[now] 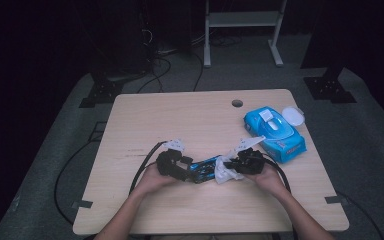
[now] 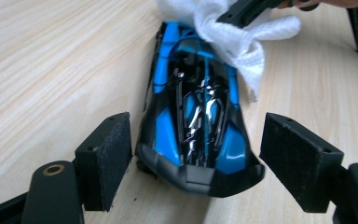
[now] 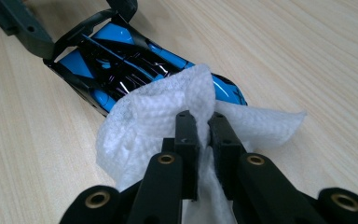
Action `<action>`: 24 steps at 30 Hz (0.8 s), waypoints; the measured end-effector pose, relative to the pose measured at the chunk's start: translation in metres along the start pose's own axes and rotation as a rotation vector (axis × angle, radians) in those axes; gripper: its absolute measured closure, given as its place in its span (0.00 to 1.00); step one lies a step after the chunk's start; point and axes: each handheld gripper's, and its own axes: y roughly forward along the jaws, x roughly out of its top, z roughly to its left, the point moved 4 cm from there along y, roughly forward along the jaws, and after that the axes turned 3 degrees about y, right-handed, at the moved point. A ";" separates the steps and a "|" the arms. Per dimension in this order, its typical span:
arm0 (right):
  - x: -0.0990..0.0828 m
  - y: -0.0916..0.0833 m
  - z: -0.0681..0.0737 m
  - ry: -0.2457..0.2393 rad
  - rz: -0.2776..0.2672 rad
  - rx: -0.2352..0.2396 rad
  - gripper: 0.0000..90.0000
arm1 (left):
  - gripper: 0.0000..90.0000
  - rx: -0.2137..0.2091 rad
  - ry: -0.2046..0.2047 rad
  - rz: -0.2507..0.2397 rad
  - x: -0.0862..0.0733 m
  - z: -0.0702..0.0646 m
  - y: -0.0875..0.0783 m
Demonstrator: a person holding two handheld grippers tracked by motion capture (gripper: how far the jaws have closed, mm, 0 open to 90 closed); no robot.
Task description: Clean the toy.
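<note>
Right gripper (image 3: 199, 122) pinches soft white wipe (image 3: 154, 116) against toy car (image 3: 121, 60) mid-table. Left gripper (image 2: 196, 154) stands wide around car's end, pads clear. I judge shell light, glossy, slippery; take by sides.

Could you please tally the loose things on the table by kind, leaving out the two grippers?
Toy car, blue and black: 1
White wipe, pinched in the right gripper: 1
Blue wipes pack: 1
White round lid beside the pack: 1
Total: 4
</note>
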 end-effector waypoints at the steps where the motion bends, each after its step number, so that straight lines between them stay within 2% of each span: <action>1: 0.000 0.000 0.000 -0.001 0.000 0.001 0.92 | 0.27 -0.002 -0.010 0.006 -0.001 0.000 0.001; 8: -0.001 0.000 0.001 -0.016 -0.003 0.005 0.93 | 0.27 -0.016 -0.047 0.030 -0.003 0.001 0.008; 15: -0.003 0.000 0.004 -0.054 -0.016 -0.016 0.94 | 0.27 -0.023 -0.113 0.031 -0.005 0.001 0.010; 24: -0.007 -0.001 0.009 -0.103 -0.044 -0.053 0.95 | 0.27 -0.013 -0.121 0.038 -0.005 0.000 0.010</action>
